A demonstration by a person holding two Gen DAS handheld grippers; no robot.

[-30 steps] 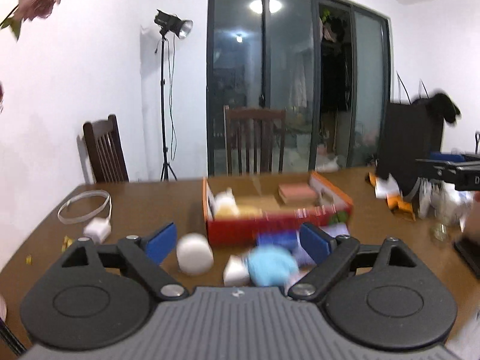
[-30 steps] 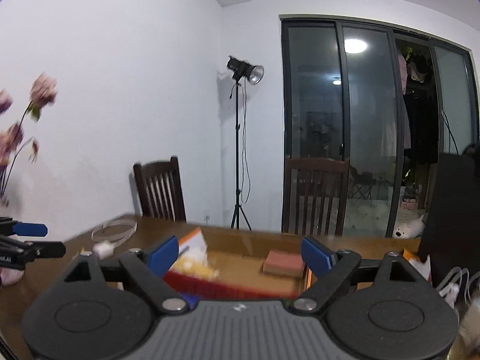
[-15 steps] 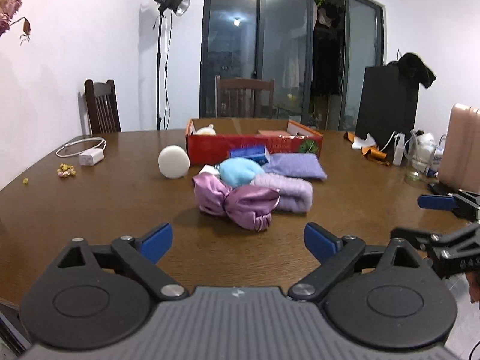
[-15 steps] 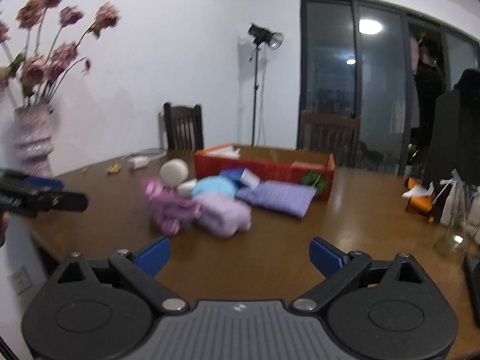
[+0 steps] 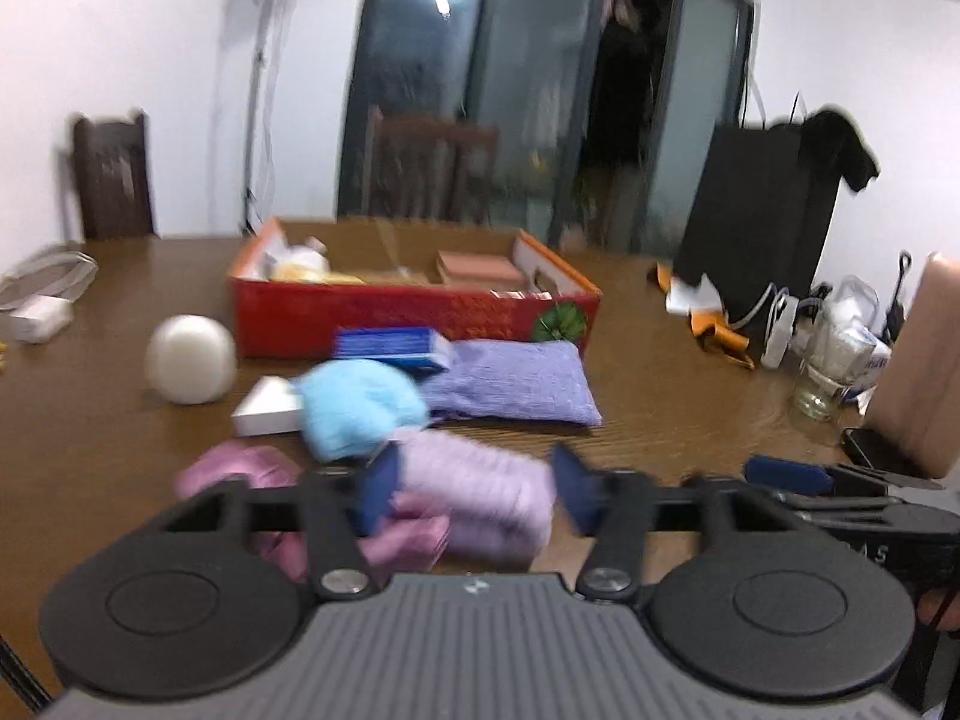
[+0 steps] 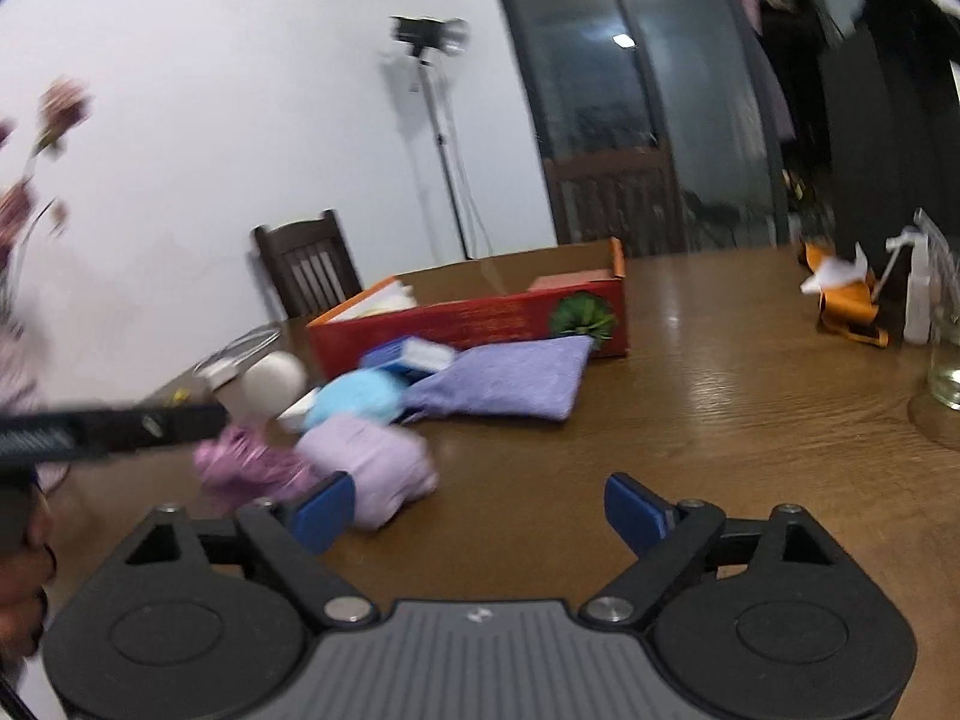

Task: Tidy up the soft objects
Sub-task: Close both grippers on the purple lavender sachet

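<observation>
The left gripper (image 5: 474,489), its jaws just narrowed around the lilac roll (image 5: 480,495) (grip unconfirmed through blur), must clamp, then lift toward the red box (image 5: 414,306); the right gripper (image 6: 477,510) hangs wide open, empty.

Bare table right, clutter left

Right of the purple pouch (image 6: 504,381) the wooden table (image 6: 750,420) lies open; the soft pile crowds the red box (image 6: 474,321), with a glass (image 6: 948,369) far right.

Lilac plush roll (image 5: 480,495) nearest; pink bow (image 5: 252,474) at its 9 o'clock, blue puff (image 5: 360,405) at 11, purple pillow (image 5: 516,381) at 12.
</observation>
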